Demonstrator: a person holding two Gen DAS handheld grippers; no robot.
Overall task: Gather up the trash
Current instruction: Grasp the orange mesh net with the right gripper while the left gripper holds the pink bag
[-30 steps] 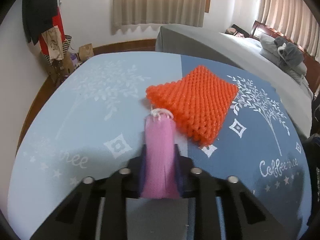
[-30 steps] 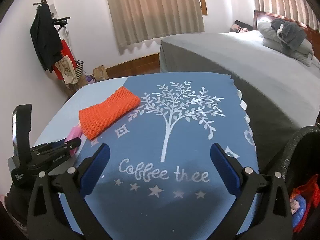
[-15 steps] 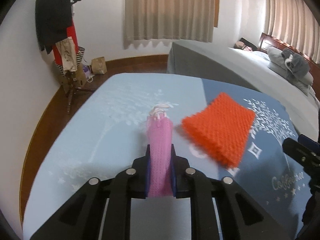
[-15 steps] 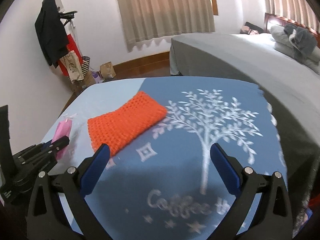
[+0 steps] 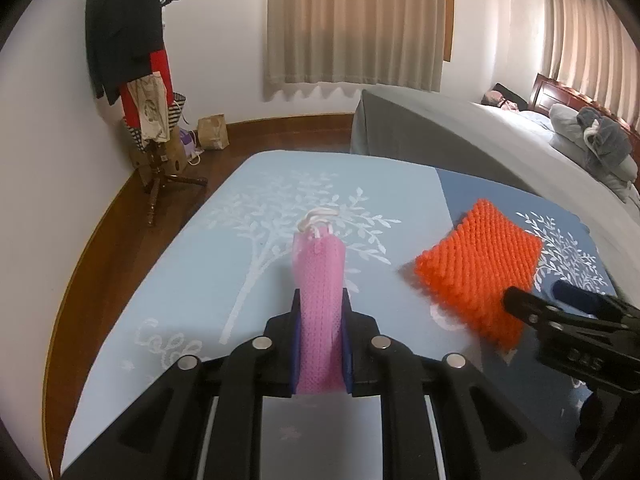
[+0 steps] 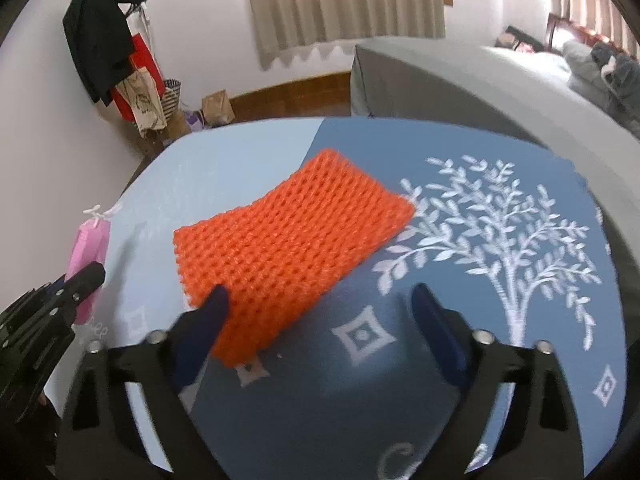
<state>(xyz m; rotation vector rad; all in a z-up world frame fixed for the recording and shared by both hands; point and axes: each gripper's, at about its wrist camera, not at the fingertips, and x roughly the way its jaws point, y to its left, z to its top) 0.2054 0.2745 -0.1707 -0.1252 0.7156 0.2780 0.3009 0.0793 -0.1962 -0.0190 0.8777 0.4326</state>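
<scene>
My left gripper point(image 5: 321, 300) is shut on a pink foam-net sleeve point(image 5: 319, 280) with a white knotted end, held above the light blue side of the table; it also shows at the left in the right wrist view point(image 6: 89, 248). An orange foam net point(image 6: 288, 240) lies flat on the table where light and dark blue meet; it also shows in the left wrist view point(image 5: 480, 268). My right gripper point(image 6: 320, 300) is open, low over the table, its left fingertip point(image 6: 218, 300) at the near edge of the orange net.
The table point(image 6: 460, 400) wears a blue cloth with white tree prints. A grey bed point(image 5: 480, 136) stands behind it. A coat stand point(image 5: 132, 60) with bags is in the far left corner on the wooden floor.
My left gripper lifted the pink sleeve and swung left, away from the orange net. My right gripper moved left and forward, down to the orange net's near edge.
</scene>
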